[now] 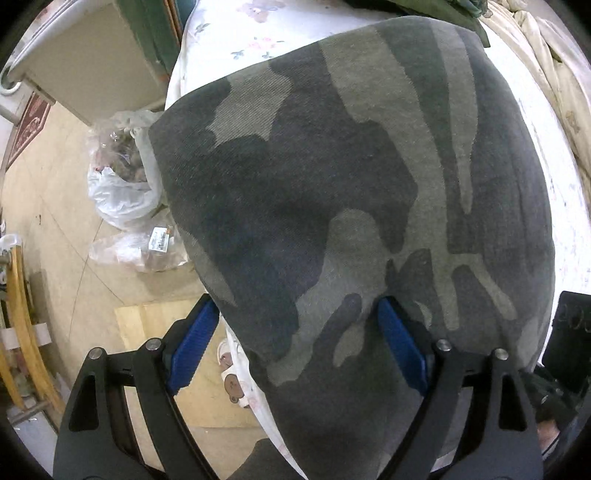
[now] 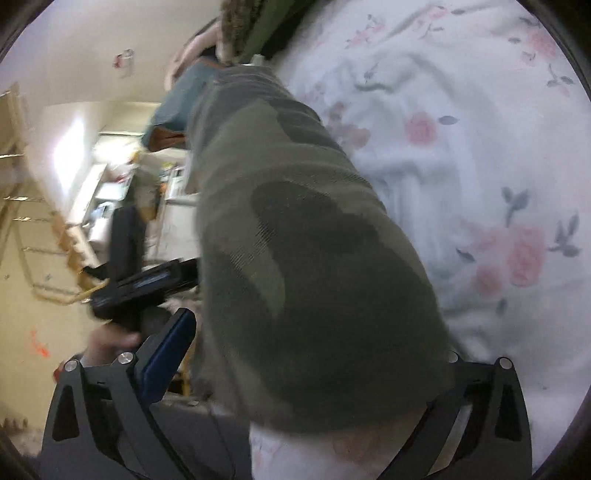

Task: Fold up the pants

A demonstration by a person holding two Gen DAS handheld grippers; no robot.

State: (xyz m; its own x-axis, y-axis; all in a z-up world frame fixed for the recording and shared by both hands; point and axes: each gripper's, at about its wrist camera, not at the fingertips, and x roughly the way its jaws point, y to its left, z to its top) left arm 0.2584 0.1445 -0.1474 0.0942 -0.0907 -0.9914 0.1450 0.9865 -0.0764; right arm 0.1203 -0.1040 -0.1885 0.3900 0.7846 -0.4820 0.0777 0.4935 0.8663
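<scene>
Right tool (image 2: pixel 295 354) spread wide, nothing gripped; left tool (image 1: pixel 295 339) spread too; camo pants (image 1: pixel 351 184) laid flat on bed (image 2: pixel 480 147) for folding.

A bed (image 1: pixel 218 33) with a flowery white sheet stands on a tan floor (image 1: pixel 62 221) (plastic bags (image 1: pixel 122 192) lie beside it).

The camouflage pants (image 1: pixel 351 206) cover most of the floral bed sheet (image 2: pixel 461 166). Right of the pants, bare sheet lies free. Left of them, beyond the bed edge, plastic bags (image 1: pixel 122 184) crowd the floor.
</scene>
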